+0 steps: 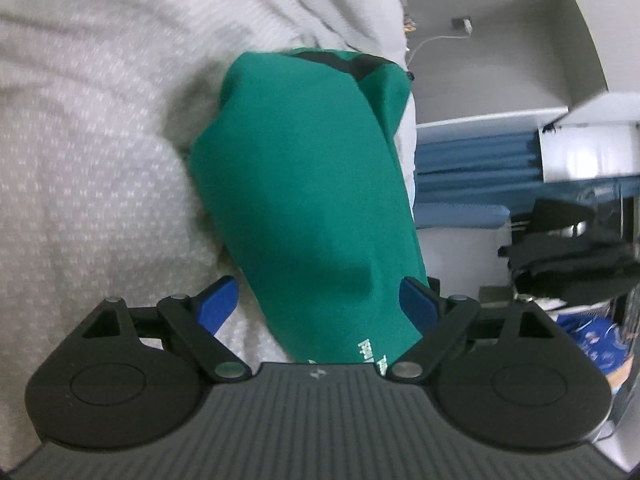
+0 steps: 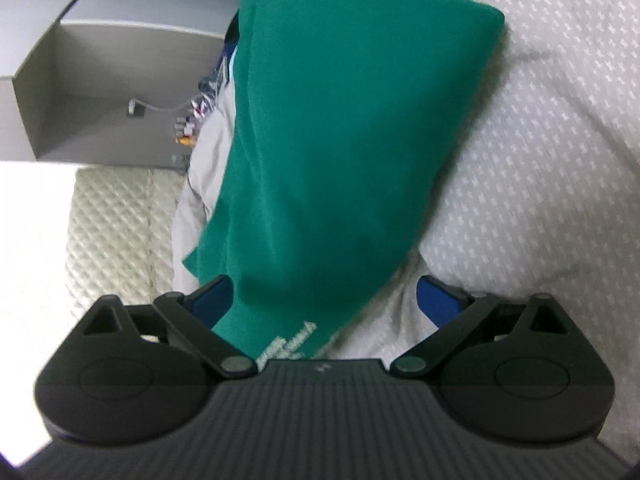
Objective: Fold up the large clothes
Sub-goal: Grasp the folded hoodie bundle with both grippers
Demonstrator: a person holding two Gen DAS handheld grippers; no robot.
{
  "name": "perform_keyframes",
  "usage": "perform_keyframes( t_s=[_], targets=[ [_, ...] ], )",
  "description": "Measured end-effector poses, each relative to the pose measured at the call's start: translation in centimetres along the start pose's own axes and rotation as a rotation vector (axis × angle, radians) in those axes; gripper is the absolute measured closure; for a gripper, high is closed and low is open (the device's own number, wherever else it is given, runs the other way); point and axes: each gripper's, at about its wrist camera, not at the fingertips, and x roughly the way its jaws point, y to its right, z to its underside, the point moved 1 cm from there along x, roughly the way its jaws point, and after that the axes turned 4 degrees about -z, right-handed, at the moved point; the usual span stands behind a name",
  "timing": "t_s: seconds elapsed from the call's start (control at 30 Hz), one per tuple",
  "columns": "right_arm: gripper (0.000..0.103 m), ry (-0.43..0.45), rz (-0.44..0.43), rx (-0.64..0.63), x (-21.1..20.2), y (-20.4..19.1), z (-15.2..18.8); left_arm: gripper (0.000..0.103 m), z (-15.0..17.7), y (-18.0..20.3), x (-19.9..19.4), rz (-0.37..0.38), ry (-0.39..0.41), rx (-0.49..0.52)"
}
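1. Patterned white bedding (image 1: 88,168) fills the scene, with a grey open box (image 1: 500,60) at 1 o'clock in the left view.
2. Folded green garment (image 1: 312,184) lies on the bedding, running from 6 toward 12 o'clock.
3. Left gripper (image 1: 320,300) is spread wide, cloth between its fingers, nothing pinched.
4. Right gripper (image 2: 332,300) likewise gapes, holding nothing.
5. Risk: closing on only the top layer would likely undo the fold; catching bedding would drag it along.
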Motion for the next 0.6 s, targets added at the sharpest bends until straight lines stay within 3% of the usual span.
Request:
perform_keyframes(
  t_s=[0.2,0.3,0.4,0.47,0.6],
  targets=[
    [0.001,0.061,-0.038,0.021,1.2,0.2,-1.3,0.014,-0.5,-1.3,2.1,0.082,0.006,-0.112],
    [0.003,0.089,-0.035,0.018,1.5,0.2,-1.6,0.016,-0.9,-1.3,2.8,0.092,0.028,-0.121],
    [0.025,0.112,0.01,-0.016,2.0,-0.1,-2.1,0.034,-1.1,-0.5,3.7,0.014,0.029,-0.038],
    [0.03,0.115,0.032,-0.044,2.3,-0.3,-2.3,0.042,-1.1,-0.1,3.8,0.012,0.047,-0.016],
    [0.06,0.124,0.043,-0.112,1.8,-1.2,-2.2,0.066,-0.9,1.5,3.0,0.004,0.092,0.073]
  ],
)
